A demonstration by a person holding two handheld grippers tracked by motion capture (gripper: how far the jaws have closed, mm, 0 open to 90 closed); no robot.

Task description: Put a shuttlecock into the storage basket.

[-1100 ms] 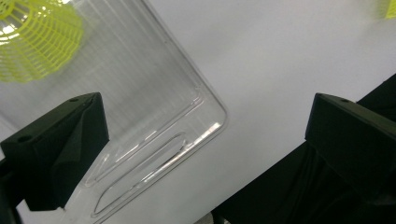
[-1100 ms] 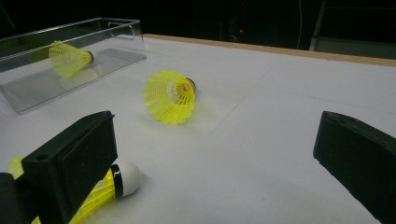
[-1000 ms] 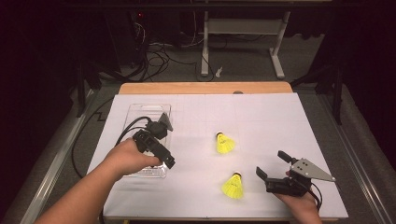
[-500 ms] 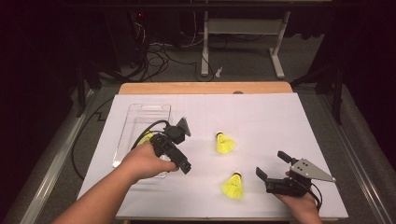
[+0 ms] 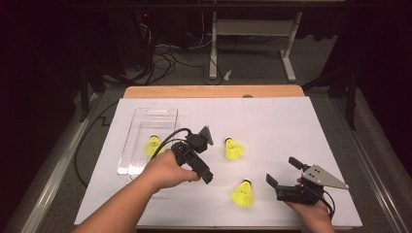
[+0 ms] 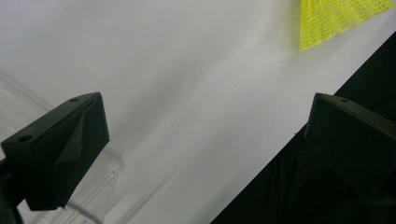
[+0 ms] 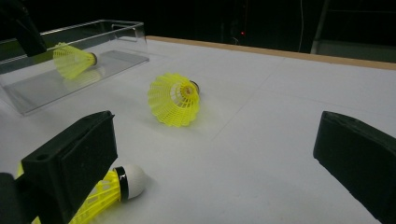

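Shuttlecocks, three of them and all yellow, lie on the white-covered table (image 5: 272, 121). One shuttlecock (image 5: 153, 145) sits inside the clear plastic tray (image 5: 145, 116) at the left side. The middle shuttlecock (image 5: 233, 149) lies on the sheet just right of the left tongs (image 5: 206, 136), near them but not touching. The near shuttlecock (image 5: 243, 193) lies close to the front edge, just left of the right tongs (image 5: 281, 171).

The left tongs hover above the sheet between the tray and the middle shuttlecock, jaws spread wide and holding nothing; in the left gripper view a corner of yellow netting (image 6: 336, 18) shows well beyond the jaws. The right tongs rest low by the front right, jaws also wide apart and bare, with the near shuttlecock's white cork (image 7: 133, 179) just beside the left jaw.
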